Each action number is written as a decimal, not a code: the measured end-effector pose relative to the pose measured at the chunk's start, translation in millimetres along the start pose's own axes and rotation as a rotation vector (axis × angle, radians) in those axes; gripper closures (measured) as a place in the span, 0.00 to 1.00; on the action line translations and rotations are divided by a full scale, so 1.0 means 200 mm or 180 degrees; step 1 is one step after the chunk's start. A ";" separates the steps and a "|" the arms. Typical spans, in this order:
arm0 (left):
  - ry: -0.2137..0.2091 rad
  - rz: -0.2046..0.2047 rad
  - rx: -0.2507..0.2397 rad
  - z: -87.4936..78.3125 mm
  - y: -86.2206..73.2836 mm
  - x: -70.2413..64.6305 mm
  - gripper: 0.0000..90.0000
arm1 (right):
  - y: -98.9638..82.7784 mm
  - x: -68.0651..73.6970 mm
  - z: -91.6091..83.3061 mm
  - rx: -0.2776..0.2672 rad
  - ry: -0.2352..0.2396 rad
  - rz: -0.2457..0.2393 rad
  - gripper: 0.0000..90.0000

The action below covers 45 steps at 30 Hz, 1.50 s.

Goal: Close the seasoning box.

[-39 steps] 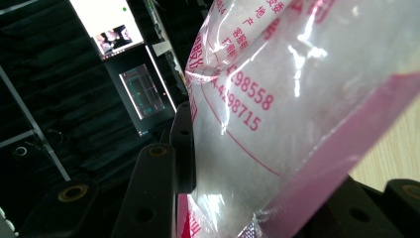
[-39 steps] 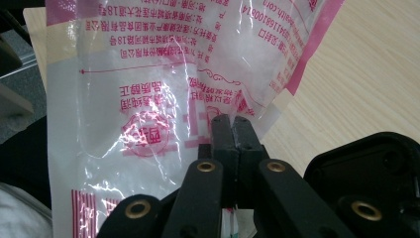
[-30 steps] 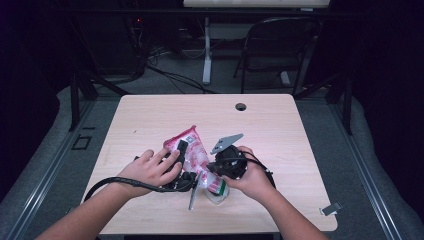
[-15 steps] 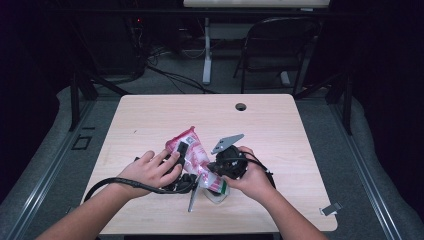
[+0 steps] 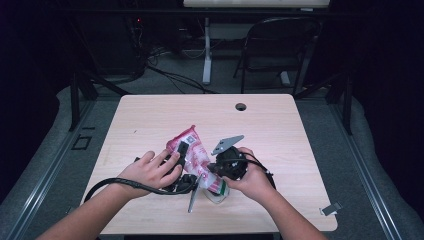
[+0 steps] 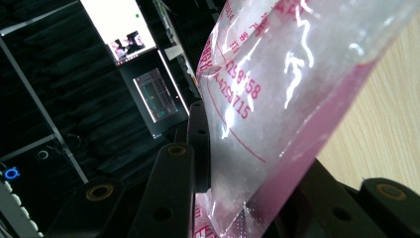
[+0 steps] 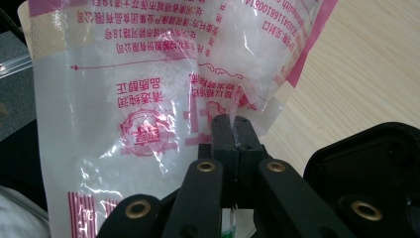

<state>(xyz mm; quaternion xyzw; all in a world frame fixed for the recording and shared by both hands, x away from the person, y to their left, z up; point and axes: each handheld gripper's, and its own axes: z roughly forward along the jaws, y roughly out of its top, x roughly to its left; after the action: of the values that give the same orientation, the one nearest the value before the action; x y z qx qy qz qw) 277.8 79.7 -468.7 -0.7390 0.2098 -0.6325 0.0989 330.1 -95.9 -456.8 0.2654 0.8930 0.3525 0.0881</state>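
A clear plastic bag (image 5: pixel 192 150) with pink print and white granules is held up over the wooden table (image 5: pixel 280 125), between both hands. My left gripper (image 5: pixel 180 156) reaches in from the left. Its jaws have just been closing with the bag (image 6: pixel 277 99) between them, and the pads now press its sides. My right gripper (image 5: pixel 216 172), with its grey plate on top, comes in from the right. Its fingertips (image 7: pixel 233 130) are shut tight on a folded lower edge of the bag (image 7: pixel 148 99). A clear piece with a green mark (image 5: pixel 216 191) lies under the right hand.
A round cable hole (image 5: pixel 241 106) sits near the table's far edge. A black chair (image 5: pixel 280 45) and cables stand on the floor behind. The left gripper's black cable (image 5: pixel 115 184) loops over the near left of the table. A lit screen (image 6: pixel 119 29) glows in the dark background.
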 end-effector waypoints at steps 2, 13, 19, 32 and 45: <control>-0.0048 -0.0064 -0.0003 0.00 0.00 -0.01 0.86 | 0.00 0.00 0.00 0.0002 -0.0007 -0.0008 1.00; -0.0012 -0.0020 -0.0017 -0.01 0.00 0.01 0.87 | -0.01 0.00 -0.01 0.0007 -0.0016 -0.0005 1.00; -0.0011 -0.0030 -0.0041 -0.01 0.00 0.01 0.87 | -0.03 0.00 -0.01 0.0010 -0.0009 0.0011 1.00; 0.0018 -0.0031 -0.0042 -0.02 0.01 0.04 0.87 | -0.04 -0.01 -0.03 -0.0007 -0.0024 0.0033 1.00; 0.0000 -0.0023 -0.0064 -0.02 0.01 0.03 0.88 | -0.05 -0.01 -0.02 -0.0006 -0.0019 0.0055 1.00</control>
<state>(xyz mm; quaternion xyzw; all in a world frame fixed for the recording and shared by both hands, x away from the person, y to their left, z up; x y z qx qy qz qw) 273.8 75.4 -464.1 -0.7407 0.2135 -0.6308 0.0892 325.9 -105.2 -460.3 0.2740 0.8901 0.3534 0.0879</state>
